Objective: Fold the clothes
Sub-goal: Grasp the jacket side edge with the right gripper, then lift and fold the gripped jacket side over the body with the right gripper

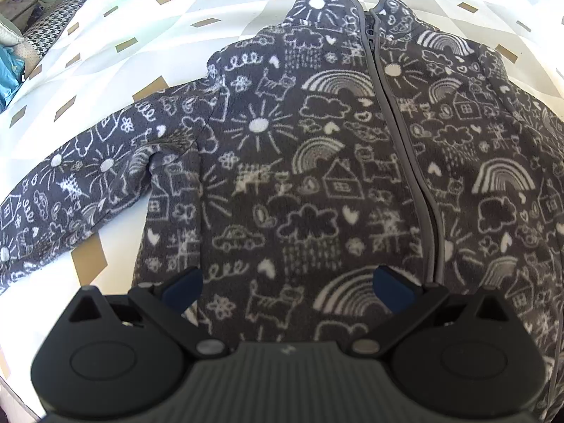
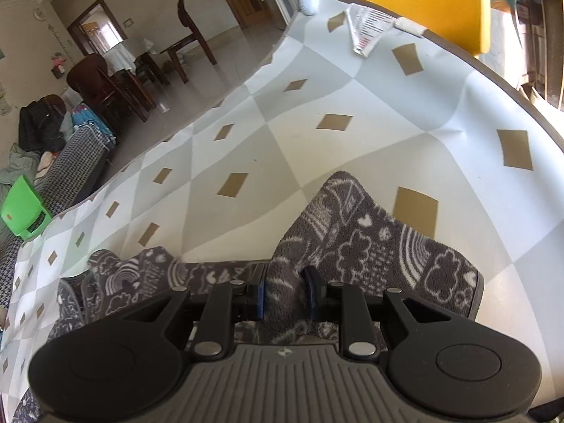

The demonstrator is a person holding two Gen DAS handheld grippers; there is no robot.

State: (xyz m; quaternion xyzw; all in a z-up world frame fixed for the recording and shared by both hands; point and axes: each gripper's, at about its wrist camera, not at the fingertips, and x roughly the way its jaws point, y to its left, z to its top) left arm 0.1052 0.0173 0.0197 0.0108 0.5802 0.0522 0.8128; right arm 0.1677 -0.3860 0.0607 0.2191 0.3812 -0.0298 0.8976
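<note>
Flat on the bench (image 1: 148, 24), front up: a dark grey fleece jacket (image 1: 317, 162) printed with white doodles of suns, rainbows, clouds, houses and cats. Zipped shut along a grey zipper (image 1: 398, 123) running from the stand-up collar toward the hem, slightly right of centre in the left wrist view. Spread out to the left across the cloth, one sleeve (image 1: 70, 183), lying flat and angled downward to the picture's edge. Covering the bench, a tablecloth (image 2: 289, 148) of pale grey and white diamonds with small tan lozenges.

Above the lower front of the jacket, the left claw (image 1: 287, 287), wide open, blue pads well apart, nothing between them; whether the tips touch the fleece cannot be told.

Closed on a bunched fold of the same fleece, the right claw (image 2: 285, 294), blue pads pressing the fabric from both sides. Raised off the tablecloth beyond the pads, a flap of the jacket (image 2: 370, 239), its far end curling upward, its shadow on the cloth beneath. Left of the claw, more of the garment lying rumpled on the bench.

At the far end of the bench in the right wrist view, a folded printed paper (image 2: 370, 28) and a yellow chair back (image 2: 416, 0). Beyond the bench edge, a green plastic stool (image 2: 24, 211), a houndstooth-patterned sofa (image 2: 74, 169), dark wooden dining chairs (image 2: 102, 81) and a tiled floor.
</note>
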